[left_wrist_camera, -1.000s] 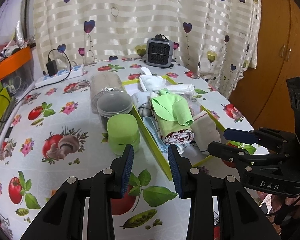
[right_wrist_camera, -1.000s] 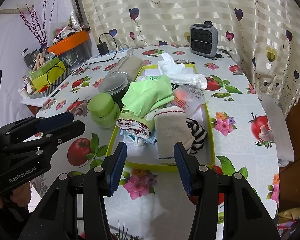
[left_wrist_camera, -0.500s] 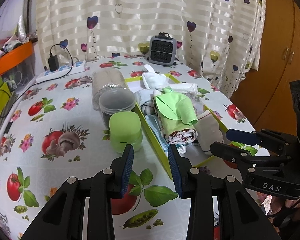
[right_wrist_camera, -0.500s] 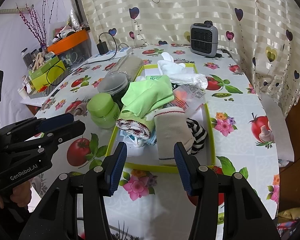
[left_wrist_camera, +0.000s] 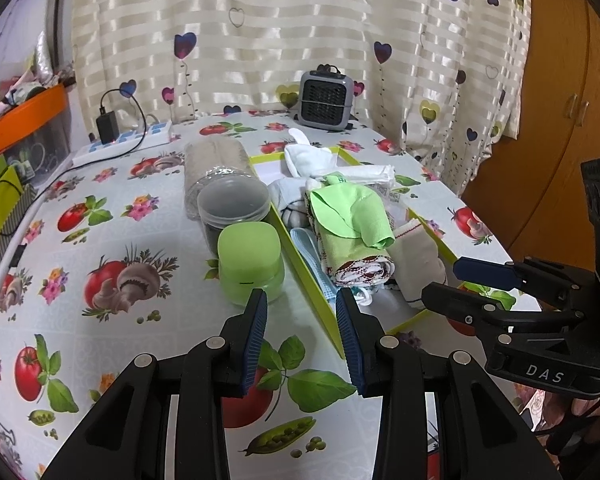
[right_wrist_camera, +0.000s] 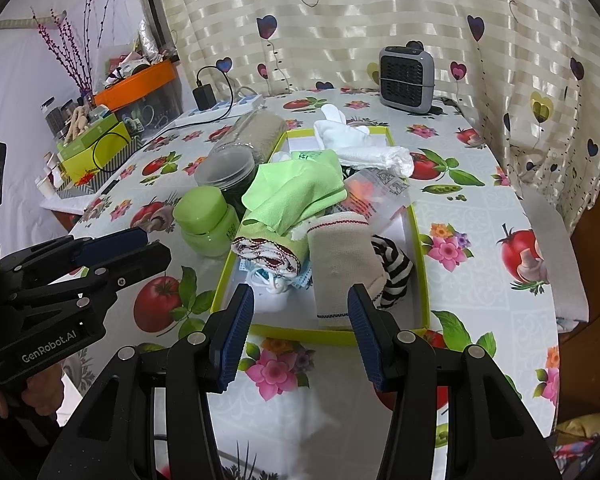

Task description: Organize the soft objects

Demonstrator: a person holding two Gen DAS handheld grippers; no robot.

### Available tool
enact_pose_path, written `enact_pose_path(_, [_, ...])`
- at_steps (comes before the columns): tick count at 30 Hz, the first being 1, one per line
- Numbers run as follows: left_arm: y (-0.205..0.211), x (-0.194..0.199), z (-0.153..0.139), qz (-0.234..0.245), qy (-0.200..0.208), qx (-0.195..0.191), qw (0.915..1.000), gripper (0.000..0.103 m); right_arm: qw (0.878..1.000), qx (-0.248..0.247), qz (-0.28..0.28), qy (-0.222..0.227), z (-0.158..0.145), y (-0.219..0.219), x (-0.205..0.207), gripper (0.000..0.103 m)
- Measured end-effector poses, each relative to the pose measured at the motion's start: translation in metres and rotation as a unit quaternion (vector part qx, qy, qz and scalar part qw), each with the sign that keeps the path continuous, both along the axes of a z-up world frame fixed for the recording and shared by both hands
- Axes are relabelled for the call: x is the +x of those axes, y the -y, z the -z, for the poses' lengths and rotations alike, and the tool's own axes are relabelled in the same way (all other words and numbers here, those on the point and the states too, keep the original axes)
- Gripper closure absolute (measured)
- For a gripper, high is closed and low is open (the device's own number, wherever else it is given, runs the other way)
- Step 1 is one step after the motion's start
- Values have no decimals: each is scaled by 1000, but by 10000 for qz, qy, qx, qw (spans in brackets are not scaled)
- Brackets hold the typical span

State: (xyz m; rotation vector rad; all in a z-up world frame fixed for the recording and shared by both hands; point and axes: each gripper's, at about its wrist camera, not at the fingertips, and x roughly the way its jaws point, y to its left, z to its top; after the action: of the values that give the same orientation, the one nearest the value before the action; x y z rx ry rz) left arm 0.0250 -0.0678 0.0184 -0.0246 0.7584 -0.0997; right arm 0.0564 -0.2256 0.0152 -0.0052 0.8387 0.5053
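Note:
A yellow-green tray [right_wrist_camera: 340, 334] on the fruit-print table holds a heap of soft things. A light green cloth [right_wrist_camera: 296, 192] lies over a rolled towel with red trim [right_wrist_camera: 268, 252]. Beside them are a beige rolled cloth [right_wrist_camera: 340, 264], a black-and-white striped sock [right_wrist_camera: 396, 268], white cloths [right_wrist_camera: 364, 148] and a blue mask [right_wrist_camera: 300, 276]. My right gripper [right_wrist_camera: 301, 296] hovers open at the tray's near edge, with nothing held. My left gripper [left_wrist_camera: 301, 300] is open and empty above the table, near the tray's left wall [left_wrist_camera: 312, 280].
A green jar [left_wrist_camera: 250, 264], a clear lidded tub [left_wrist_camera: 232, 204] and a wrapped beige roll [left_wrist_camera: 216, 160] stand left of the tray. A small grey heater [left_wrist_camera: 326, 100] and a power strip [left_wrist_camera: 120, 146] sit by the curtain. Boxes crowd the far left; a wooden cabinet [left_wrist_camera: 560, 120] stands to the right.

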Motion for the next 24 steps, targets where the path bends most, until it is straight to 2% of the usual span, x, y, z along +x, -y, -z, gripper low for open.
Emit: enact_pose_path(24, [1,0,0,14,2,-20,10000,68,10000,2,2,-3,0,1,1,53])
